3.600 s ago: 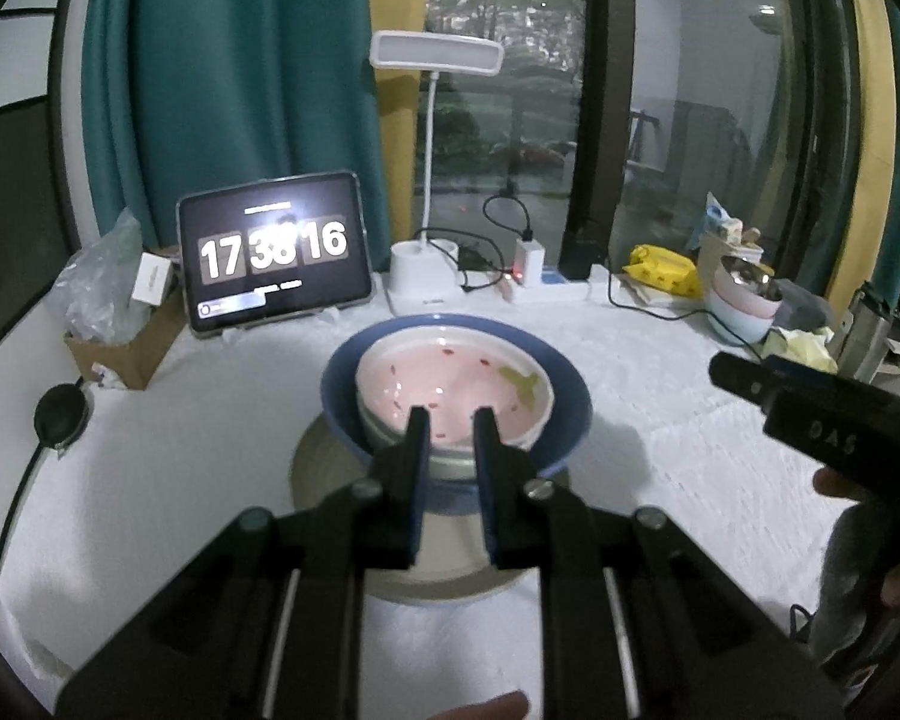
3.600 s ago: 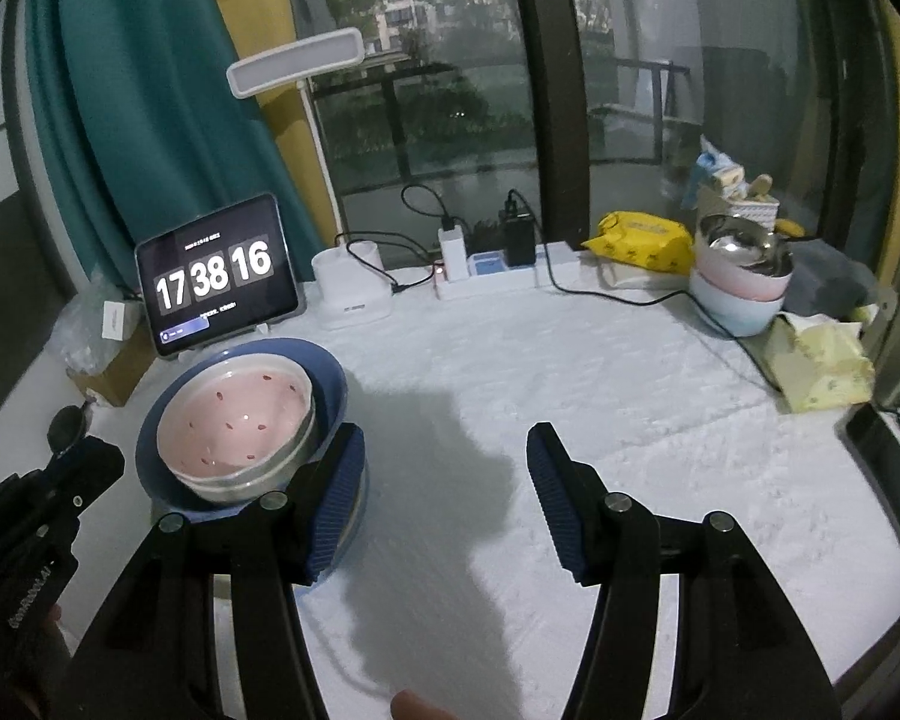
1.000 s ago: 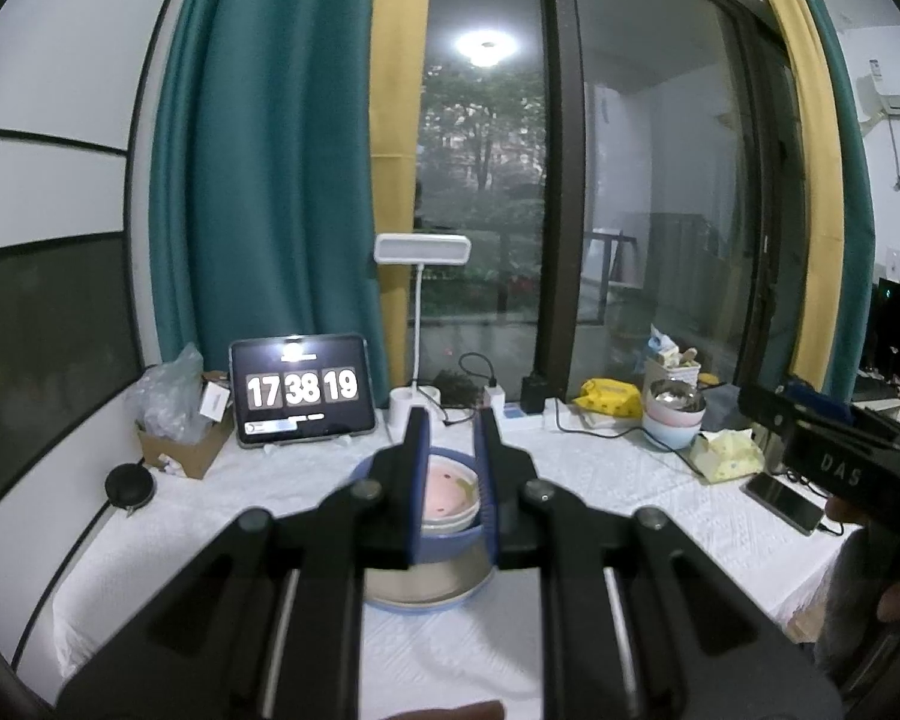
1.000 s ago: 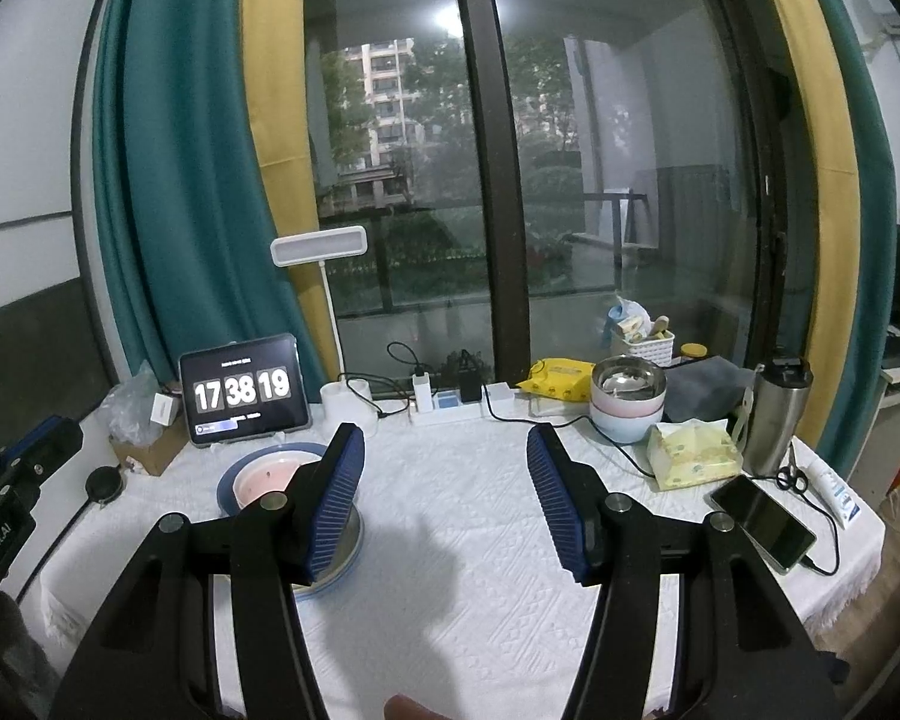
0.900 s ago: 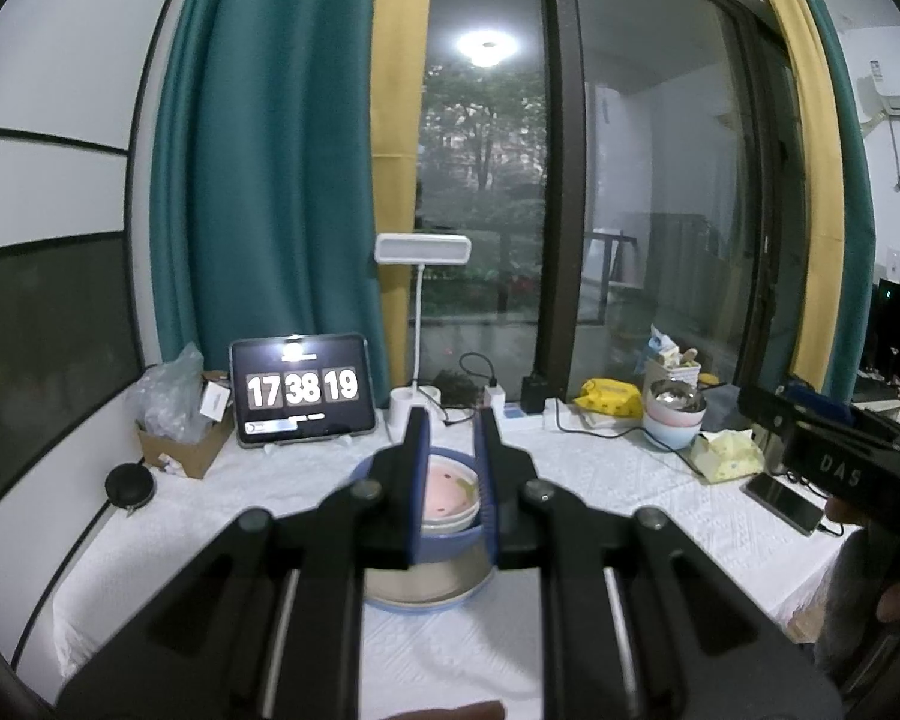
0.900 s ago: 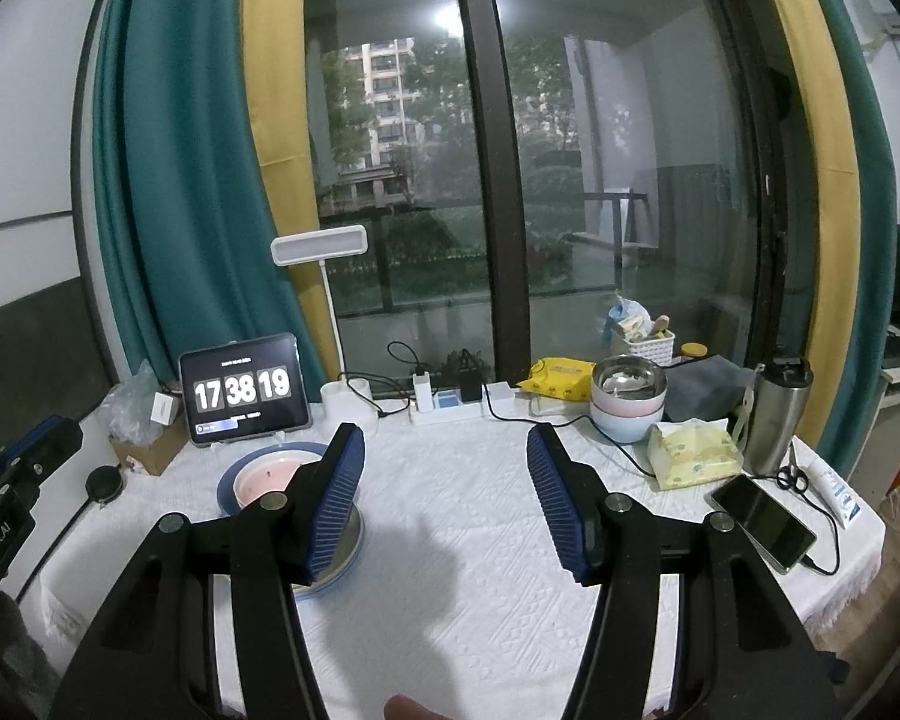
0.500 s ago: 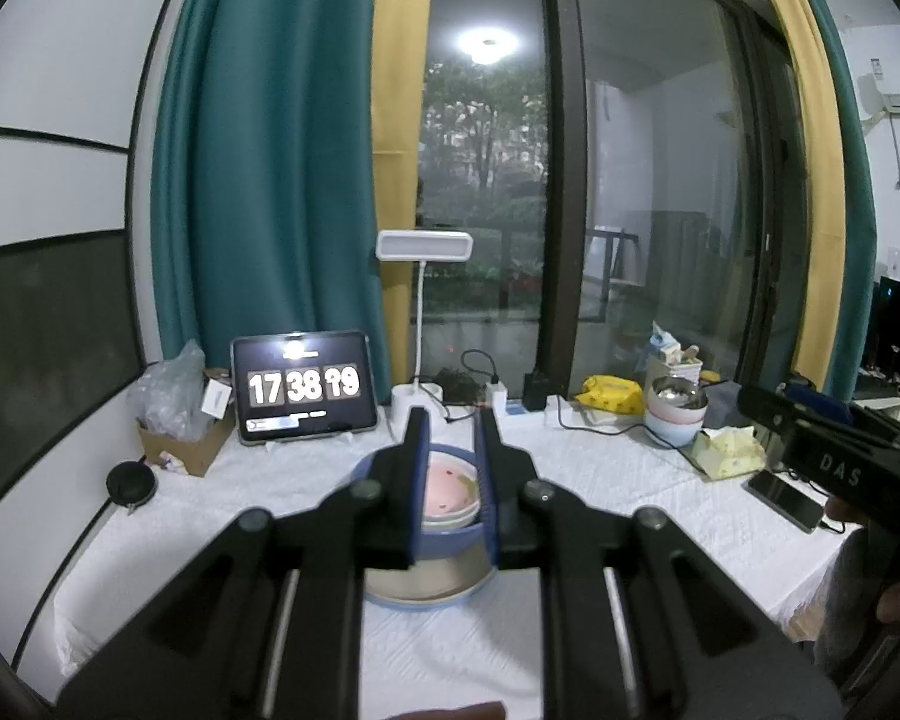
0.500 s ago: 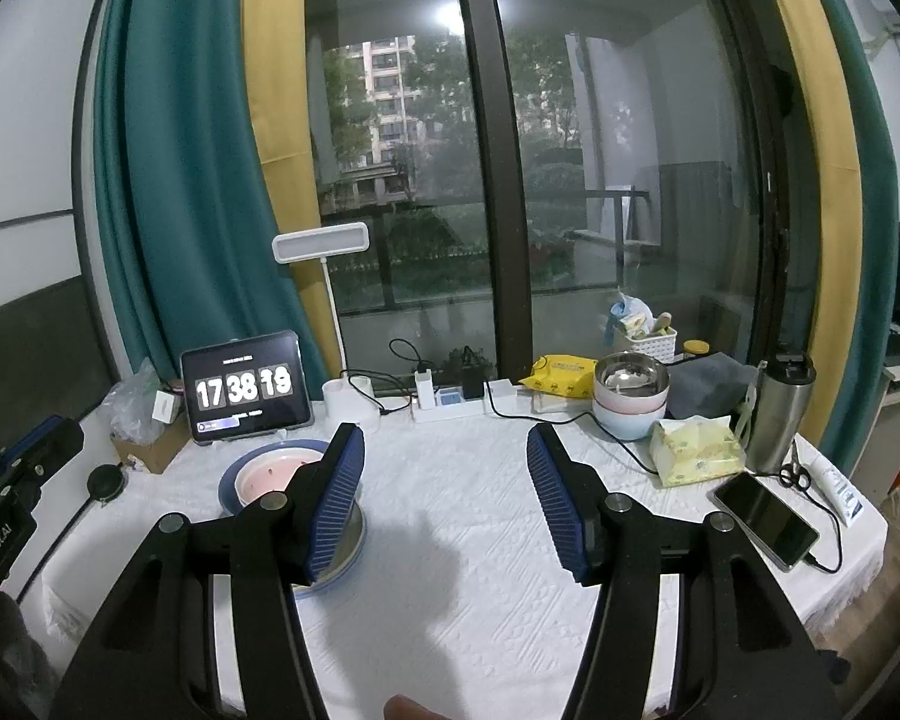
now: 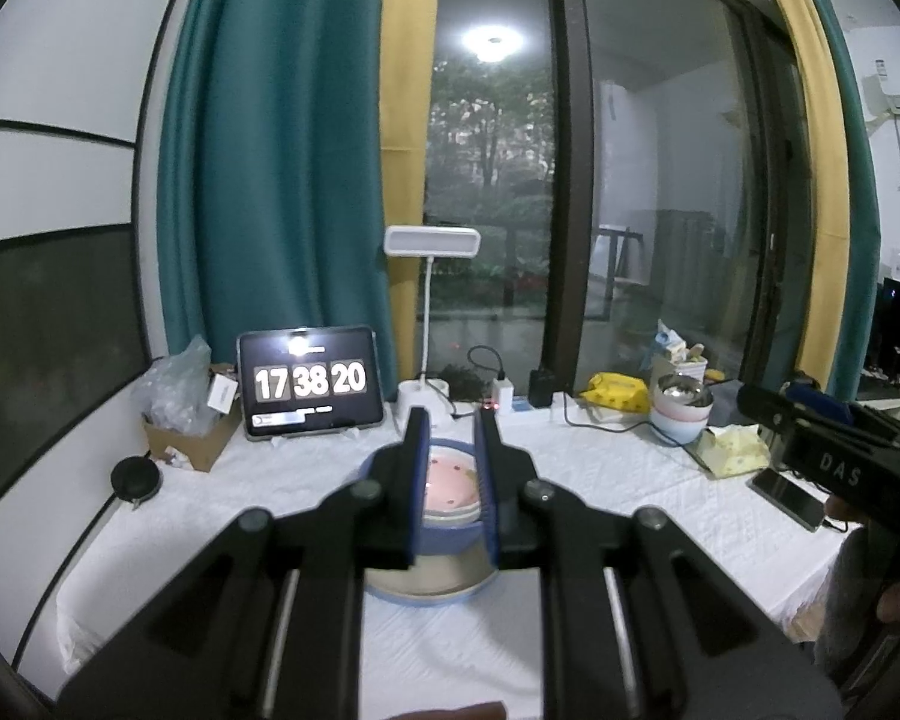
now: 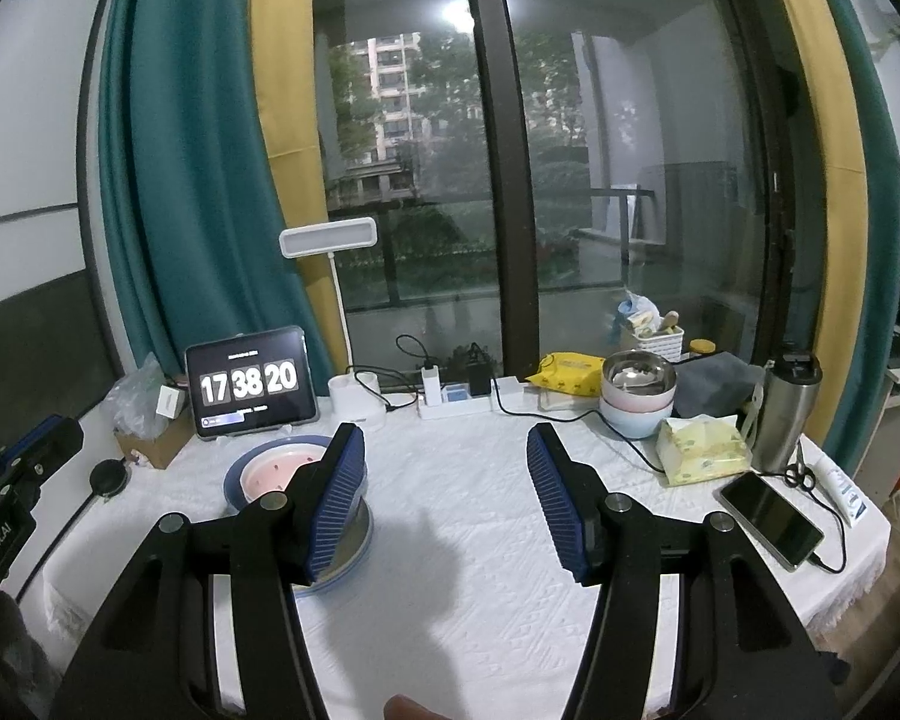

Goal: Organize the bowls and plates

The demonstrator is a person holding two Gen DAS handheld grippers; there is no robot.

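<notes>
Our left gripper (image 9: pixel 452 474) hangs above the table with its jaws nearly together and nothing between them; our right gripper (image 10: pixel 447 492) is spread wide, also empty. Beyond them the pink bowl (image 10: pixel 276 471) sits nested in the blue bowl (image 10: pixel 237 474) on the plate (image 10: pixel 354 546), on the white tablecloth (image 10: pixel 480 600), just before the clock tablet (image 10: pixel 249 384).

My left gripper (image 9: pixel 453 468) sits nearly closed with nothing held; my right gripper (image 10: pixel 447 498) stands wide apart, empty.
</notes>
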